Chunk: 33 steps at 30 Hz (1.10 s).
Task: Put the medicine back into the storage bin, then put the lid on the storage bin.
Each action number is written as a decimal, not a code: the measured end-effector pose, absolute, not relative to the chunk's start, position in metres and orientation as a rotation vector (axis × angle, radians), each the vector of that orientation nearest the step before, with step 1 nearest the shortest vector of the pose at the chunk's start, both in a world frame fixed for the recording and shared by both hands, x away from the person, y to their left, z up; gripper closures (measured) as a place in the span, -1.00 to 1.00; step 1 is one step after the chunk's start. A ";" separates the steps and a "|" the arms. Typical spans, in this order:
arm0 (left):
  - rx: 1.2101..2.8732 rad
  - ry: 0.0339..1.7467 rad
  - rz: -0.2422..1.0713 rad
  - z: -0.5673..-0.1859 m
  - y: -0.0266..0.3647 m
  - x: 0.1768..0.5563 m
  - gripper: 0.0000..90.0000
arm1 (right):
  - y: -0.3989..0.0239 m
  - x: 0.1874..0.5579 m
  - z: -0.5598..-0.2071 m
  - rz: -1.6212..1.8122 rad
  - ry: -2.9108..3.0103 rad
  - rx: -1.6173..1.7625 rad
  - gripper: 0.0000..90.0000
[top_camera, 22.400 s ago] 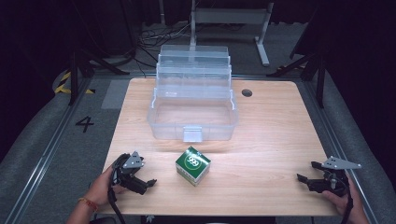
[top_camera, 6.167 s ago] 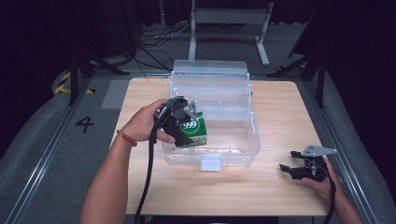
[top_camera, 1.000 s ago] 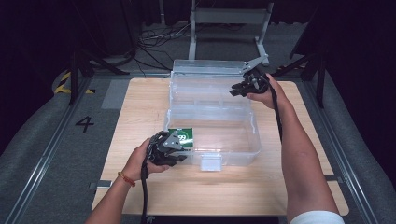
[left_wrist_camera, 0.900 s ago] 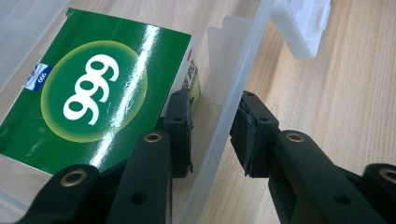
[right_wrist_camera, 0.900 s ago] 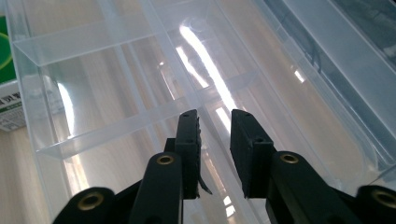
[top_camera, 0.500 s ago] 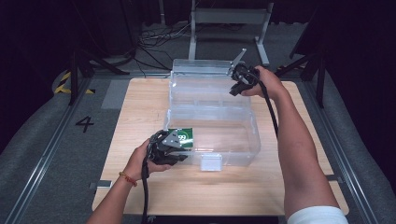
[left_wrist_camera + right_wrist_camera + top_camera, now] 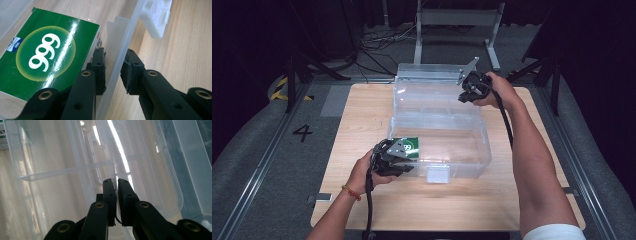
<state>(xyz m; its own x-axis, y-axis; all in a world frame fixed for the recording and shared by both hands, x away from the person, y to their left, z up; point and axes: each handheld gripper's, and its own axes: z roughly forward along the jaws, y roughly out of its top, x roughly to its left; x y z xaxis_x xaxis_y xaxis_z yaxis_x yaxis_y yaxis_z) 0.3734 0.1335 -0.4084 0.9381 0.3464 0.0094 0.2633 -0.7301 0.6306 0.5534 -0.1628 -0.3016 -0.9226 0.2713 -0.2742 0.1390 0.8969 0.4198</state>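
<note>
At lower left of the high view, the left gripper [image 7: 404, 167] straddles the clear box [image 7: 472, 150] wall beside the green carton [image 7: 47, 53], fingers narrowly apart. At upper right, the right gripper's [image 7: 464, 96] fingers pinch the lid [image 7: 427, 72] edge.

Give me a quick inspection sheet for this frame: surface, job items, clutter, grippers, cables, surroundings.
Surface: wooden table, bare around the box.
Job's things: clear plastic box at mid-table, its lid raised at the far side; green carton marked 999 inside, by the box's near left corner.
Clutter: nothing seen.
Grippers: left gripper straddles the box's front wall, one jaw inside by the carton, one outside, a gap showing on each side. Right gripper is at the lid's right edge, jaws nearly together; whether they pinch plastic is unclear.
Cables: one black cable along each forearm.
Surroundings: dark floor, metal stand, floor marked 4.
</note>
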 end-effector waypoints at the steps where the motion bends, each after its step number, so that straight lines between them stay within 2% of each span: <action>1: 2.423 0.431 0.162 -0.409 0.134 0.373 0.64 | -0.163 0.553 -0.301 0.575 2.735 0.297 0.92; 33: 2.368 0.443 0.124 -0.410 0.135 0.374 0.62 | -0.166 0.503 -0.274 0.593 2.723 0.114 0.99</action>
